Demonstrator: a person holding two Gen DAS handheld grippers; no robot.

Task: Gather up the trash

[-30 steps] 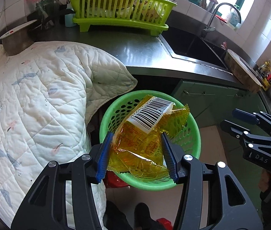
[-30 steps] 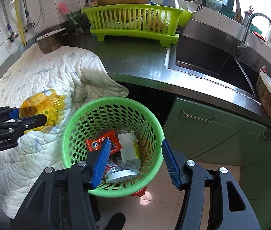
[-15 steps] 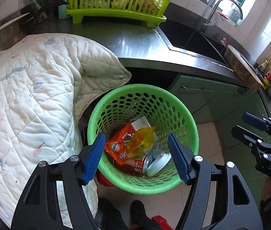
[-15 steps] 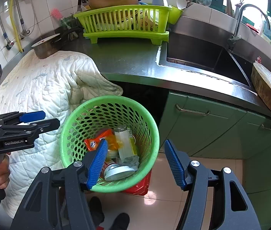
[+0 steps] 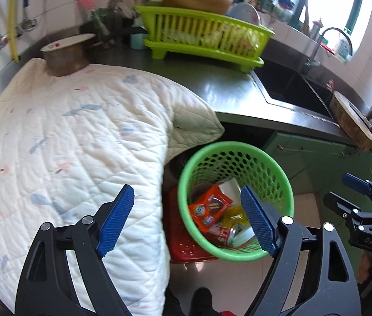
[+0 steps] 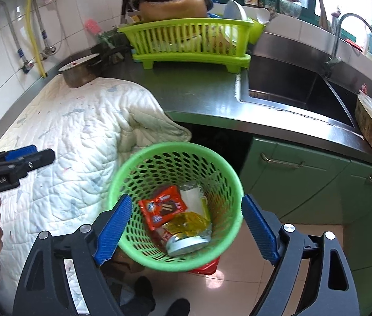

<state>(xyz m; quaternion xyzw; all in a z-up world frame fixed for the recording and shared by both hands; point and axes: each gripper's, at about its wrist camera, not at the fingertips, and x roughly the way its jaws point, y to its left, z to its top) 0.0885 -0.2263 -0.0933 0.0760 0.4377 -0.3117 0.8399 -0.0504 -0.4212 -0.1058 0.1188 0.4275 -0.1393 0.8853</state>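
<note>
A green mesh trash basket (image 5: 278, 173) (image 6: 212, 163) stands on the floor beside the counter. Inside lie an orange snack wrapper (image 5: 208, 209) (image 6: 163, 206), a yellow crinkled wrapper (image 5: 234, 217) (image 6: 188, 221), a white carton (image 6: 194, 200) and a crushed can (image 6: 186, 243). My left gripper (image 5: 188, 221) hovers above the basket's left rim, its jaws opening wide with nothing between them. My right gripper (image 6: 186, 230) hangs over the basket, its jaws also opening and holding nothing. Each gripper shows in the other's view, the right gripper (image 5: 354, 197) and the left gripper (image 6: 28, 155).
A white quilted cloth (image 5: 67, 144) covers the counter on the left and droops toward the basket. A metal pot (image 5: 65, 58) sits at its far edge. Behind are a lime dish rack (image 5: 201, 39), a sink (image 6: 291, 84), green cabinets (image 6: 304, 173). A red crate (image 5: 183, 247) sits under the basket.
The left gripper let go of the yellow wrapper, which dropped into the basket. It then drew back up and to the left. Both grippers' jaws spread wider.
</note>
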